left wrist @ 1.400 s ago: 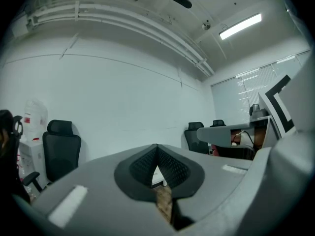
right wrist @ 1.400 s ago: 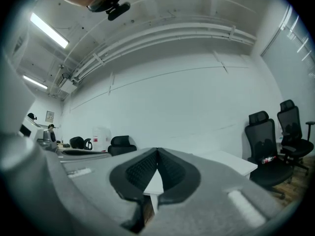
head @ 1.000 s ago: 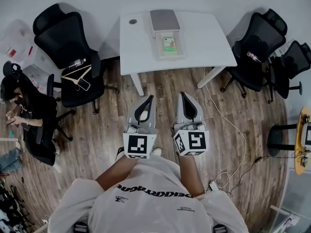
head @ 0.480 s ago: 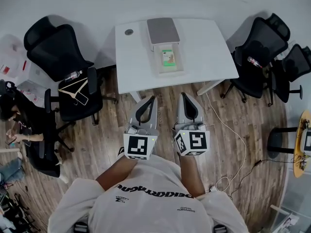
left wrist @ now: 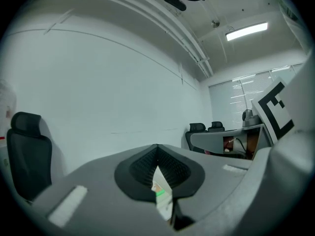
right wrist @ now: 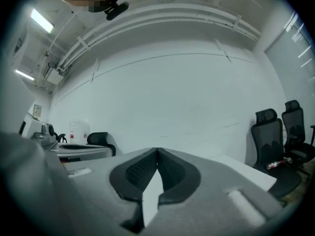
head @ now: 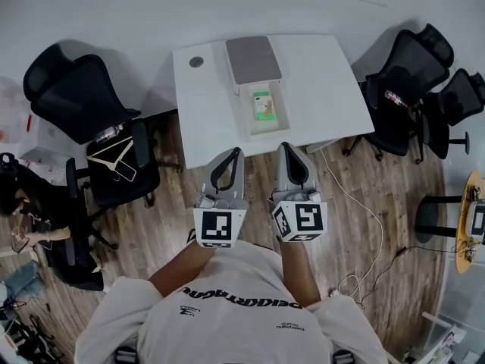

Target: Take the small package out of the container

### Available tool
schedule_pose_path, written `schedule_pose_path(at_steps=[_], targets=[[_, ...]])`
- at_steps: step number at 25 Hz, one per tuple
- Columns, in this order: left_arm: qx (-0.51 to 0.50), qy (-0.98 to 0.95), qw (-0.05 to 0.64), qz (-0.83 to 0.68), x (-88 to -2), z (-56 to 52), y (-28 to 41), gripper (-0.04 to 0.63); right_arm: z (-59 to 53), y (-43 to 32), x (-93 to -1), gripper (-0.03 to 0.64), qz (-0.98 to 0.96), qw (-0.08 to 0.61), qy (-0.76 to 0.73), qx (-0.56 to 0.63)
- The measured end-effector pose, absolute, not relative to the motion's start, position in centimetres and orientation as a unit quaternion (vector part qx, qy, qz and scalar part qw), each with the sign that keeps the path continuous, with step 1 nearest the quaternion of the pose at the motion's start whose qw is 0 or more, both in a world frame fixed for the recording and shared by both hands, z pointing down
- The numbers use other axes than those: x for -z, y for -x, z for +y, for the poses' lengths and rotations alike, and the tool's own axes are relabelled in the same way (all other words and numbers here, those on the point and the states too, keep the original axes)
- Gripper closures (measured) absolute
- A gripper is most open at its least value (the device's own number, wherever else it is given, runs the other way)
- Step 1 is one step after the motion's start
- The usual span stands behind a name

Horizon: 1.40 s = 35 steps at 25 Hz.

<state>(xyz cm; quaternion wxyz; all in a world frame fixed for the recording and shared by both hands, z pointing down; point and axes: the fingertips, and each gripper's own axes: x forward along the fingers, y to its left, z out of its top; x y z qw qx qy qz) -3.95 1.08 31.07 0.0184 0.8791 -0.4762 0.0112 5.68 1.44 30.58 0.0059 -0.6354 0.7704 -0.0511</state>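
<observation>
A white table (head: 326, 74) stands ahead in the head view. On it is a long white container (head: 250, 116) with a grey lid (head: 253, 59) lying at its far end. The small green-and-white package (head: 263, 105) lies inside the container. My left gripper (head: 236, 151) and right gripper (head: 282, 146) are held side by side just short of the table's near edge. Both are shut with nothing between the jaws. In the left gripper view the left gripper (left wrist: 157, 146) has its tips together, and the package (left wrist: 160, 191) shows through the gap below them. The right gripper (right wrist: 157, 150) looks the same.
Black office chairs stand left (head: 83, 101) and right (head: 402, 89) of the table. The left one holds a clothes hanger (head: 114, 158). A person sits at far left (head: 30, 203). A white cable (head: 356, 196) runs over the wood floor. A small round disc (head: 196, 61) lies on the table's far left.
The table and container have come nearer and lower in the head view. Both grippers keep their pose, still shut, and now reach the table's near edge.
</observation>
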Motion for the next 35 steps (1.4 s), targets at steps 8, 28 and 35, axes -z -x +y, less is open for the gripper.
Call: schedule_pose_path(at_steps=[8, 28, 35], targets=[[-0.020, -0.884, 0.033, -0.466, -31.8, -3.2, 4.3, 0.588, -2.2, -5.0, -31.3, 0.617, 0.760, -0.008, 0.647, 0.064], [-0.048, -0.873, 0.063, -0.482, -35.6, -8.7, 2.6, 0.588, -8.4, -6.8, -35.0, 0.617, 0.764, -0.040, 0.636, 0.101], [-0.063, -0.867, 0.071, -0.489, -37.3, -10.8, 1.5, 0.588, -10.8, -7.9, -37.5, 0.617, 0.764, -0.057, 0.629, 0.127]])
